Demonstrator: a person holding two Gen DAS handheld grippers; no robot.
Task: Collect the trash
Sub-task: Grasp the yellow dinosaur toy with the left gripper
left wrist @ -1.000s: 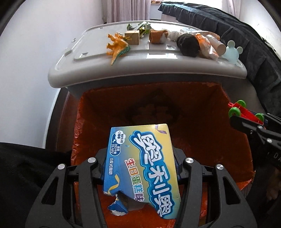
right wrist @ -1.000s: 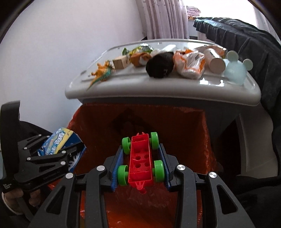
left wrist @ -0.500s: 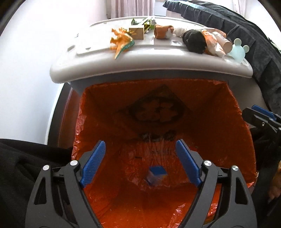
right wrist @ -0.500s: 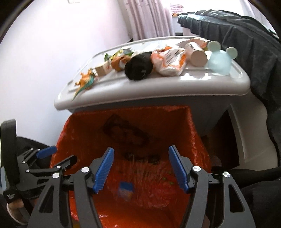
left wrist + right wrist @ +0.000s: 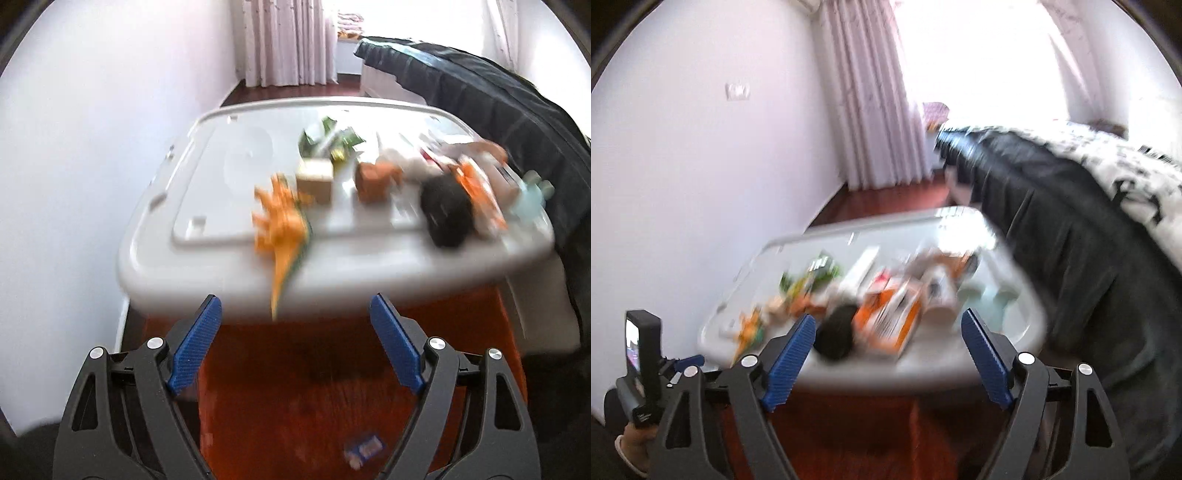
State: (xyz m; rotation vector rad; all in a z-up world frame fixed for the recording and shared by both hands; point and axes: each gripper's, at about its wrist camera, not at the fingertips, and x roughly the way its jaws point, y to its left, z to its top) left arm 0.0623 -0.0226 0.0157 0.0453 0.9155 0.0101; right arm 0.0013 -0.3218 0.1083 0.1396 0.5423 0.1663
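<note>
My left gripper point(image 5: 294, 298) is open and empty above the orange trash bag point(image 5: 332, 387). A blue snack box point(image 5: 364, 451) lies at the bag's bottom. Beyond the bag, the grey lid point(image 5: 207, 206) carries an orange toy dinosaur point(image 5: 282, 229), a wooden block point(image 5: 316, 181), green wrappers point(image 5: 332, 138), a black lump point(image 5: 447, 210) and an orange-white wrapper point(image 5: 480, 199). My right gripper point(image 5: 888, 314) has opening jaws with nothing between them. It hangs over the bag point(image 5: 868, 424), pointing at the black lump point(image 5: 836, 332) and the wrapper point(image 5: 886, 325). Both views are blurred.
A bed with a dark cover point(image 5: 1071, 240) runs along the right. A white wall point(image 5: 92, 147) stands on the left and curtains point(image 5: 871, 110) hang at the back. In the right wrist view, the left gripper point(image 5: 683, 363) and a hand point(image 5: 631, 446) sit at lower left.
The left gripper let go of the blue box and the right let go of the red toy car; both fell into the bag. Both grippers opened, rose and tilted up toward the lid.
</note>
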